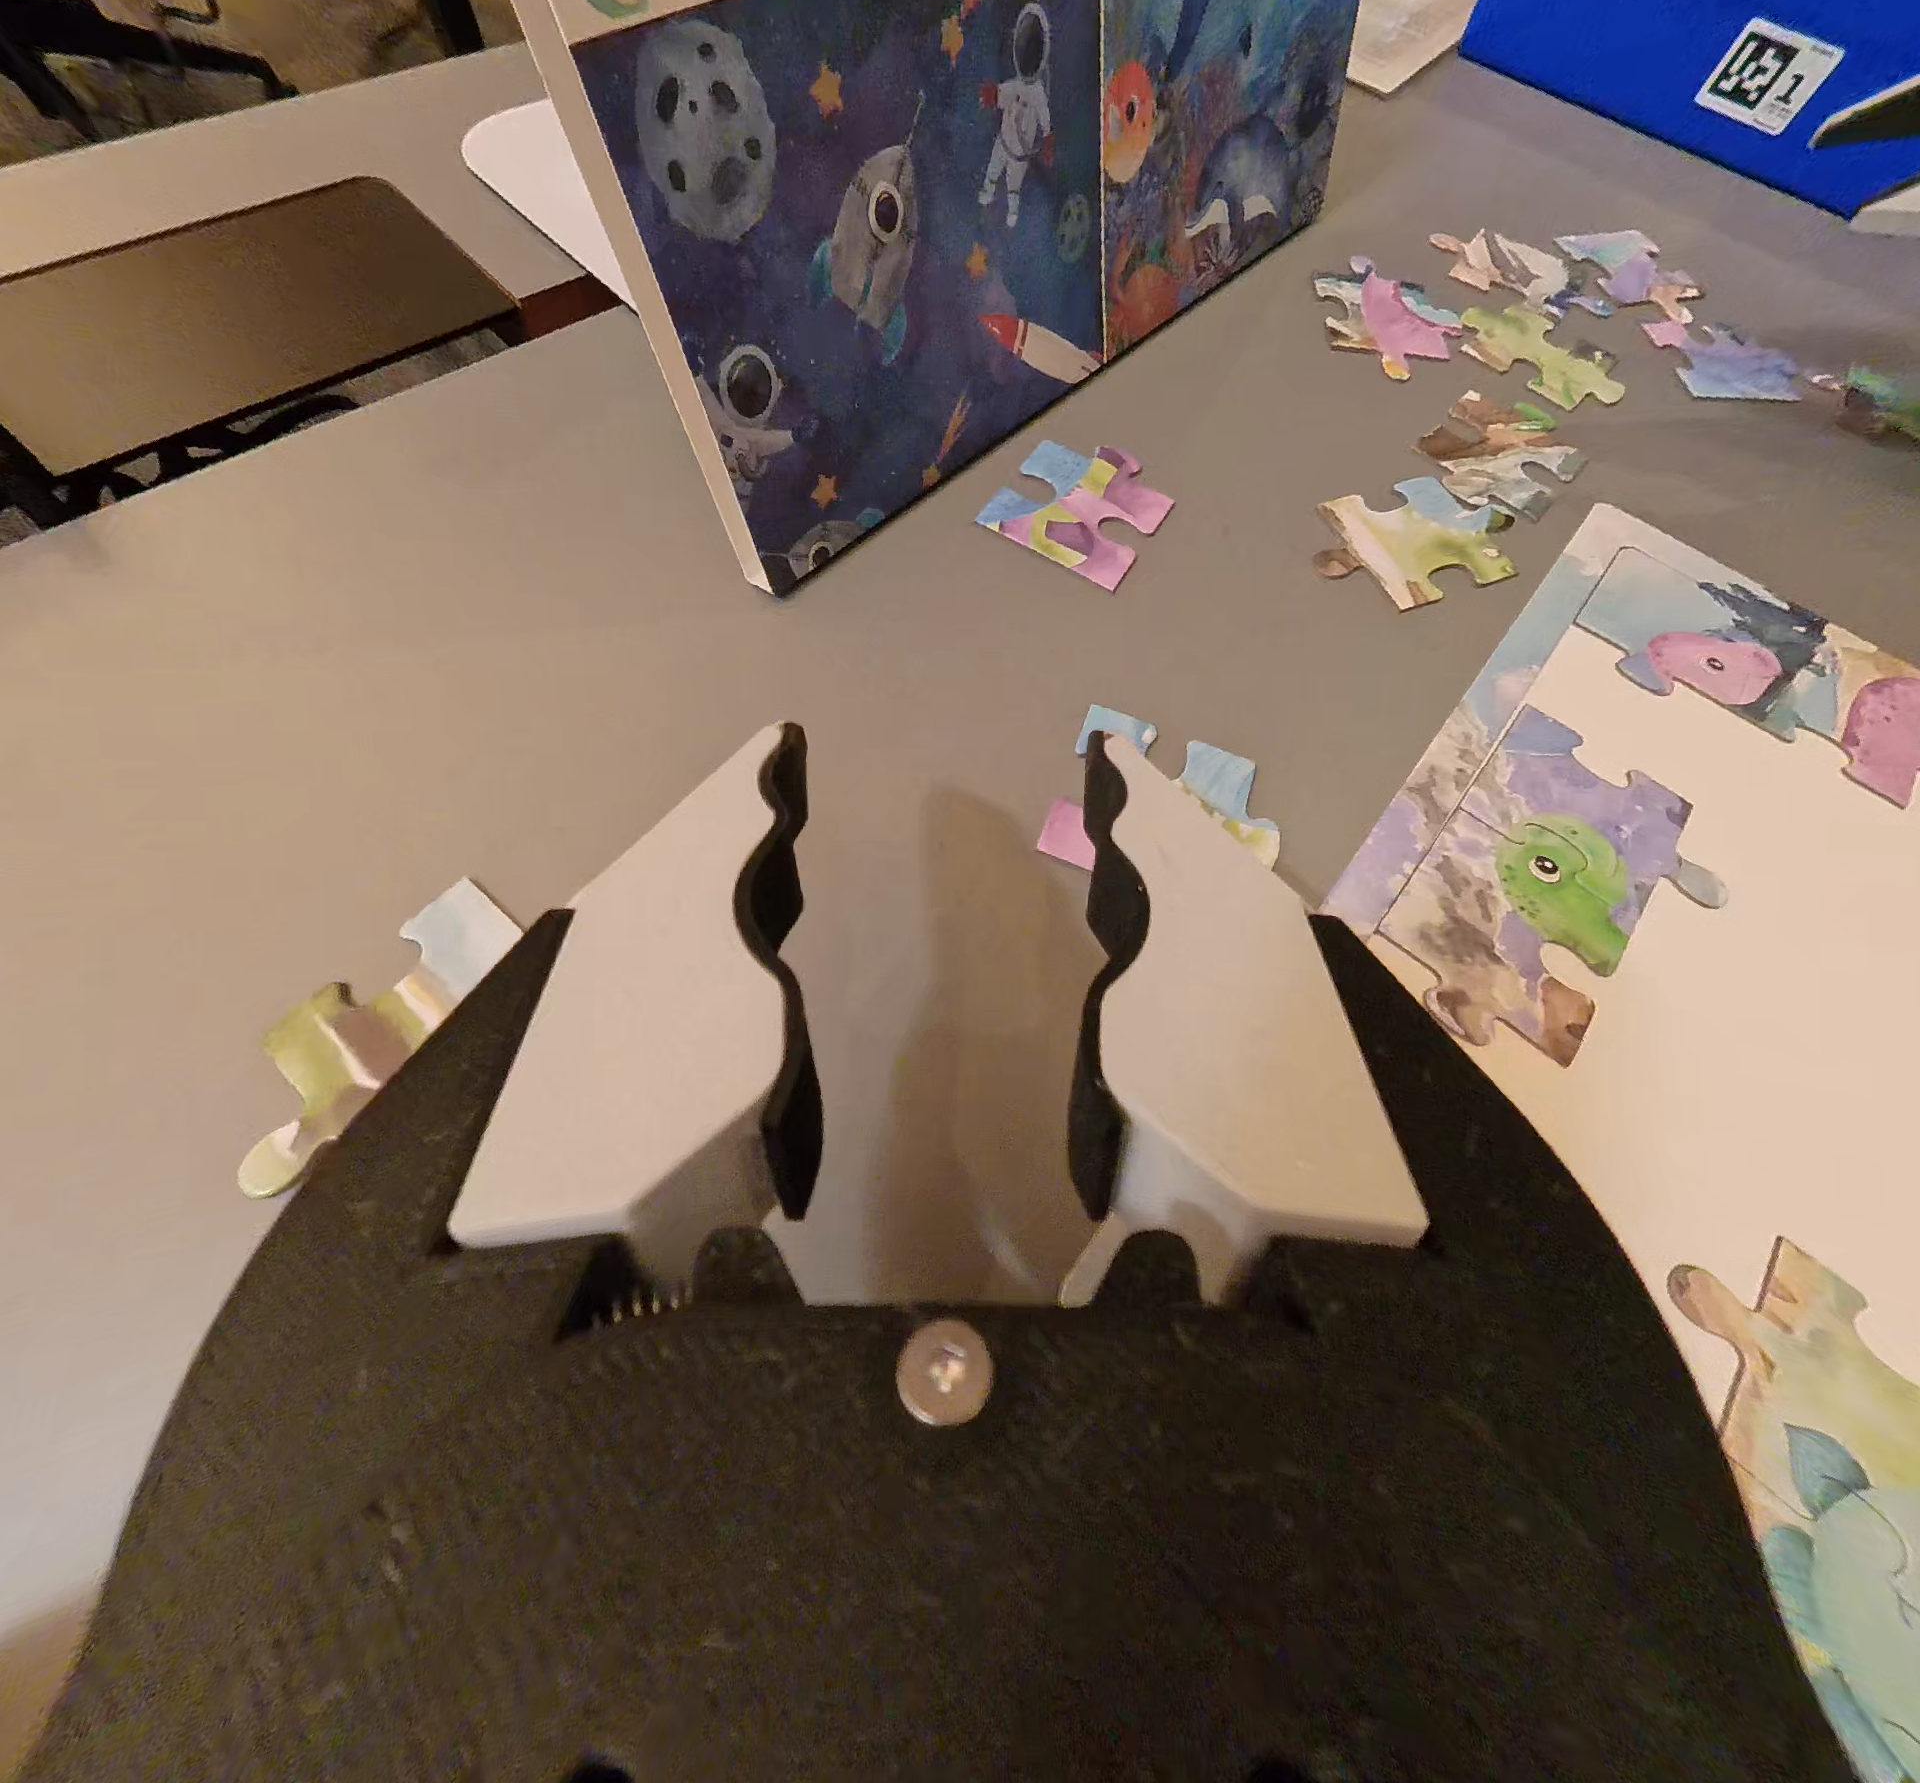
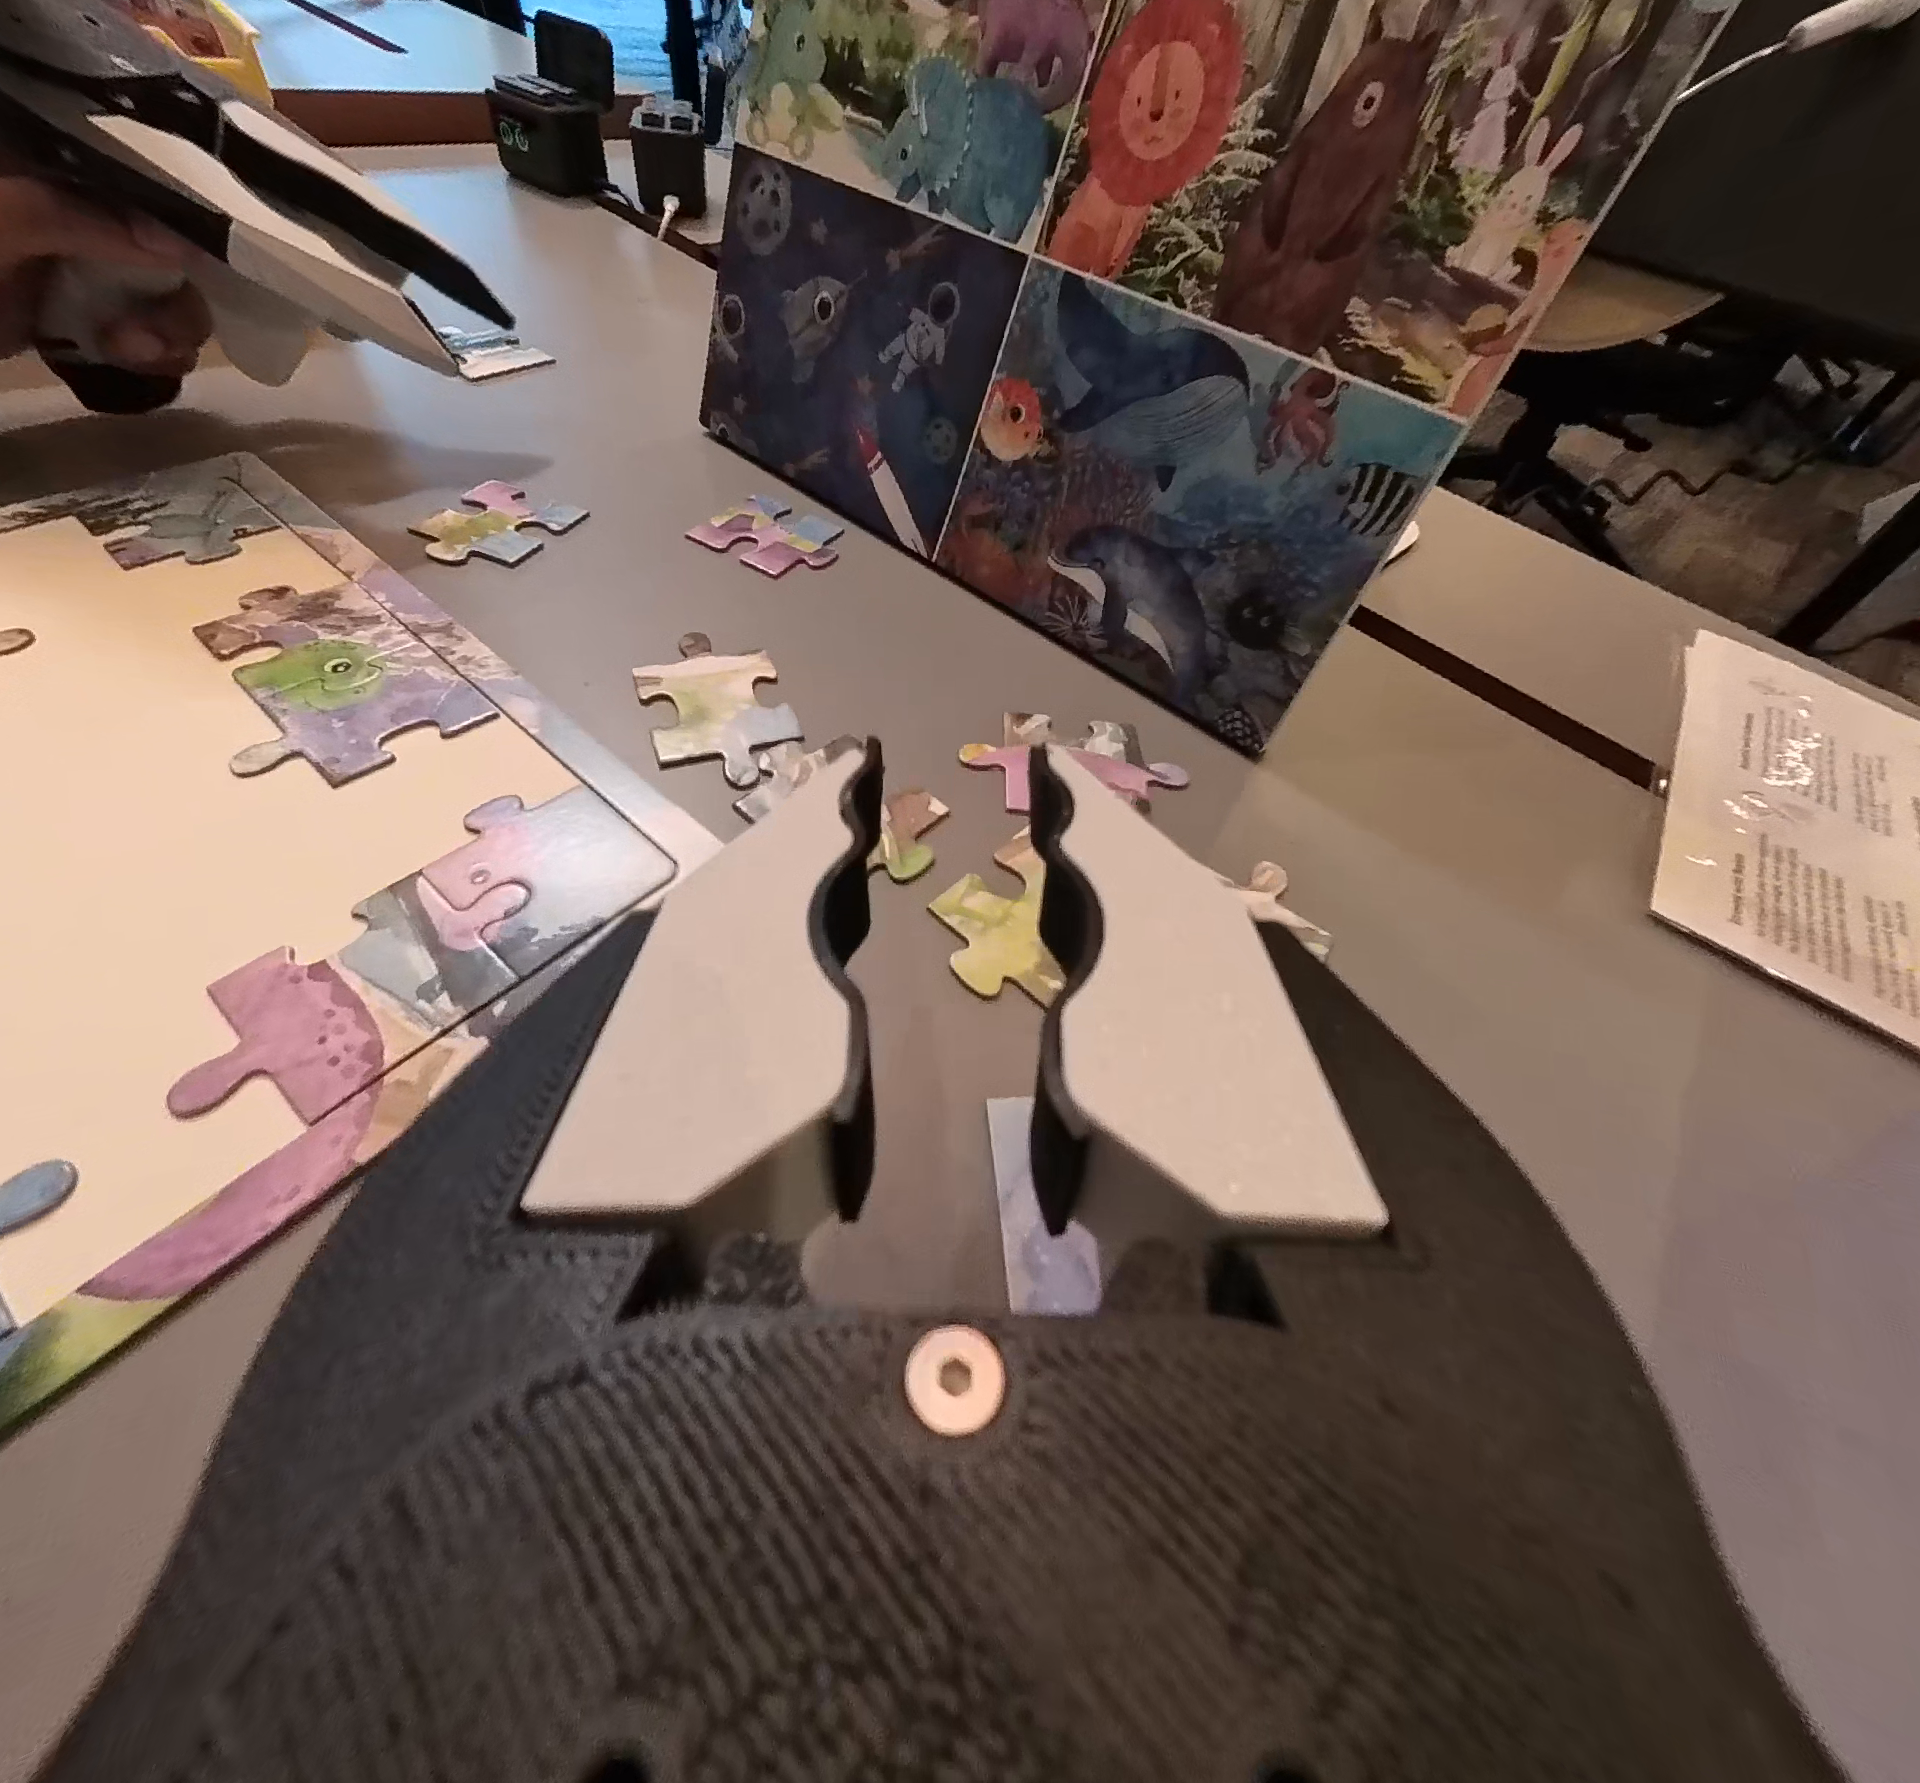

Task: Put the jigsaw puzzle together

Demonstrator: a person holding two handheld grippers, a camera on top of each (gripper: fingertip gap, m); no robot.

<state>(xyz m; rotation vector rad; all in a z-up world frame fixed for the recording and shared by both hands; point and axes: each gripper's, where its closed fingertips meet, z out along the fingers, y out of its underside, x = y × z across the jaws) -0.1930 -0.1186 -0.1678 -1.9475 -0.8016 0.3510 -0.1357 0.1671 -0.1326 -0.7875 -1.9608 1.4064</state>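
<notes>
The puzzle tray (image 1: 1714,1089) lies on the grey table, cream inside, with a green dinosaur piece (image 1: 1548,881) and a pink piece (image 1: 1714,668) set along its edge. It also shows in the right wrist view (image 2: 125,798). My left gripper (image 1: 945,746) is open and empty, low over the table. A pale blue and pink piece (image 1: 1216,798) lies just right of its right finger, and another piece (image 1: 353,1037) lies at its left. My right gripper (image 2: 956,759) is open and empty above several loose pieces (image 2: 997,923). The left gripper (image 2: 457,331) also shows at the upper left there.
The upright picture box (image 1: 914,227) stands behind the pieces, also in the right wrist view (image 2: 1143,383). More loose pieces (image 1: 1081,512) lie near its foot. A blue box (image 1: 1662,19) is at the far right. A printed sheet (image 2: 1797,840) lies right of my right gripper. Some 30 centimeters of space lies between my two pairs of fingers.
</notes>
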